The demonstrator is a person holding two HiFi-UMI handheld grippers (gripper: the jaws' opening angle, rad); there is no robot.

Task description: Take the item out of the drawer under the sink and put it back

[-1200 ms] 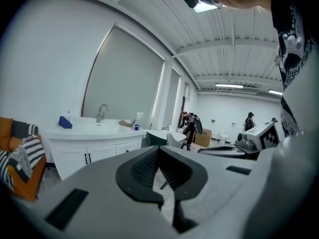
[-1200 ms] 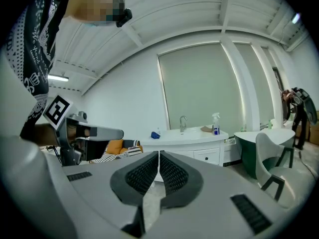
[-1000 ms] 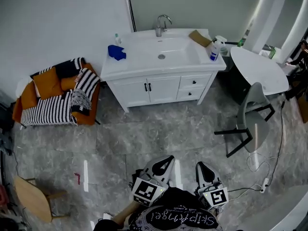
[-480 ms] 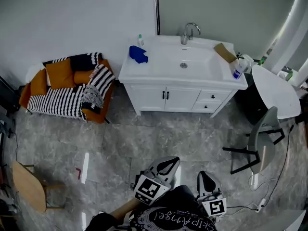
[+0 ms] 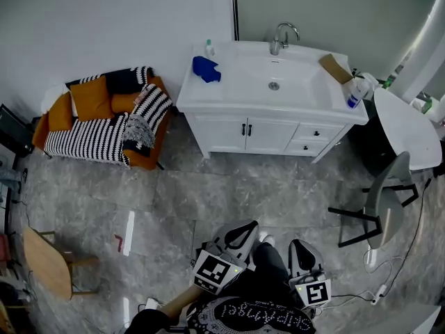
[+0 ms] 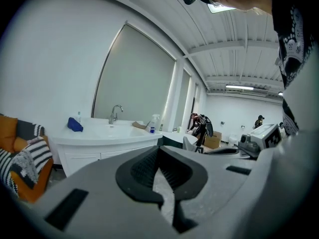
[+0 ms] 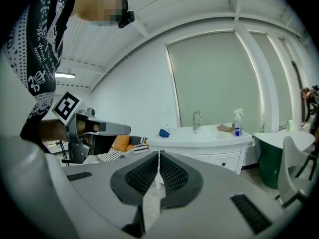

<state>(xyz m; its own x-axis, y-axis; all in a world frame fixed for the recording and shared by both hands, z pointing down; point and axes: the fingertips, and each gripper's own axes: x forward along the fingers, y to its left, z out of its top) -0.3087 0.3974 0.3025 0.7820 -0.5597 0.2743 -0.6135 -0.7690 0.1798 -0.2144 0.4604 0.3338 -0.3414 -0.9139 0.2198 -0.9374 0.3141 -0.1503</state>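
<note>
Low in the head view, the left gripper (image 5: 240,232) and right gripper (image 5: 297,248) each have jaws pressed together on nothing, well apart from the white vanity (image 5: 229,132). Its drawers (image 5: 314,132), beneath the sink (image 5: 274,82), are closed, so the item is hidden.

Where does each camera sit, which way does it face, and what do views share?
Head view: on the person's head, steeply down at white sink cabinet; left gripper, right gripper, black patterned top show.
Left gripper view: on that gripper, along shut fingers toward the cabinet; top overhead.
Right gripper view: same, from the right gripper.
Shared: the cabinet's blue cloth.
</note>
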